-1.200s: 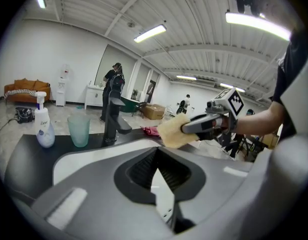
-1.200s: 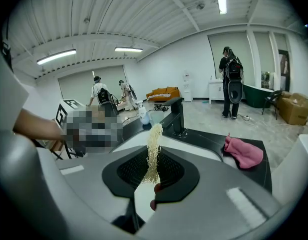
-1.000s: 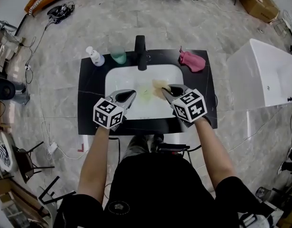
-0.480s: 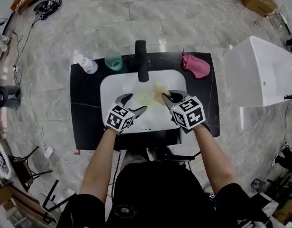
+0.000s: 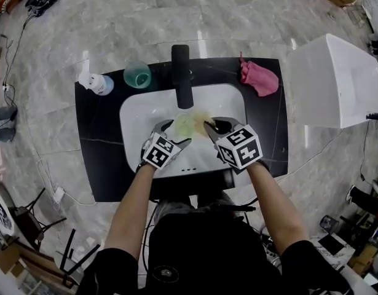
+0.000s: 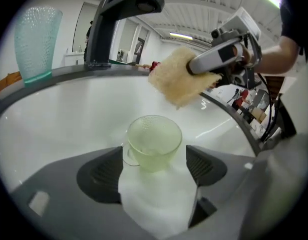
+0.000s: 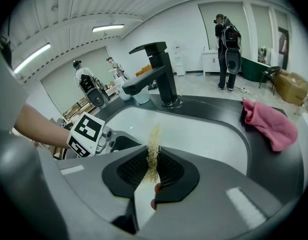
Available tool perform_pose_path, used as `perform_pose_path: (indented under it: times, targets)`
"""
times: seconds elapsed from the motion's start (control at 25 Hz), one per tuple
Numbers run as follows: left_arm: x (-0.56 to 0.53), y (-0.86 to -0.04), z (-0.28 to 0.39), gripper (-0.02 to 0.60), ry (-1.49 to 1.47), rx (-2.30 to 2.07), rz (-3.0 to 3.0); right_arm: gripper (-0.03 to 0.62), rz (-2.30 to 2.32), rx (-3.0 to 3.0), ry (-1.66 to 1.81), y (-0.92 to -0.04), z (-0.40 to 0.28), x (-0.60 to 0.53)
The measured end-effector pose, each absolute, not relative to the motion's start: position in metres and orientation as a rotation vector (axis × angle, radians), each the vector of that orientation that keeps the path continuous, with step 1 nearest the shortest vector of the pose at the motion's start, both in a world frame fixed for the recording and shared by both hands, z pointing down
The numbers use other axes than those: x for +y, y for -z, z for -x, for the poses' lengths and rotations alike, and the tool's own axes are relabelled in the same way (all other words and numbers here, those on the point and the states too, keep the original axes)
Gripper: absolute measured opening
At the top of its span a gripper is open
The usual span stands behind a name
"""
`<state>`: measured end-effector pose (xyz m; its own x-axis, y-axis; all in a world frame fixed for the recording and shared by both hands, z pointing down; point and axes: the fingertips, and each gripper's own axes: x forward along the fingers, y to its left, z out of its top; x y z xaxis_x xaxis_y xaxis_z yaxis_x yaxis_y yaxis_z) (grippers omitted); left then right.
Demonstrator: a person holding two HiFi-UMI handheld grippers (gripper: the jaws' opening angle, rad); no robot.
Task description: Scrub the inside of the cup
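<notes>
A pale green glass cup (image 6: 154, 143) with a handle stands upright in the white sink basin (image 5: 139, 112). My left gripper (image 6: 155, 166) reaches around it. Its jaws are opening and the pads stand apart from the cup's sides. In the head view the cup (image 5: 183, 126) sits just ahead of the left gripper (image 5: 176, 134). My right gripper (image 7: 152, 169) is shut on a yellow scrub pad (image 7: 154, 151). It holds the scrub pad (image 6: 181, 81) in the air above and beyond the cup, to its right.
A black faucet (image 5: 182, 72) rises at the basin's back. On the black counter stand a teal cup (image 5: 137, 75) and a soap bottle (image 5: 93, 82) at the back left. A pink cloth (image 5: 259, 78) lies back right. A white bin (image 5: 333, 82) stands to the right.
My left gripper has opened and moved forward so that its jaws stand on either side of the cup. The right gripper still holds the scrub pad near the same spot.
</notes>
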<state>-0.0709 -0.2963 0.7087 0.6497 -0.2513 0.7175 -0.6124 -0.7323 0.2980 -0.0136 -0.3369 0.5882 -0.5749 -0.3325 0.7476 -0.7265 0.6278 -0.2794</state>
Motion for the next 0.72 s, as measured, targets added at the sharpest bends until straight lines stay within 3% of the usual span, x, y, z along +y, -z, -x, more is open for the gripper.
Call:
perform_pose_path:
  times: [0.72]
  targets:
    - [-0.315, -0.736, 0.045, 0.365, -0.847, -0.665, -2.474, 0.043, -0.752, -2.059, -0.882, -0.636, 0.035, -0.332]
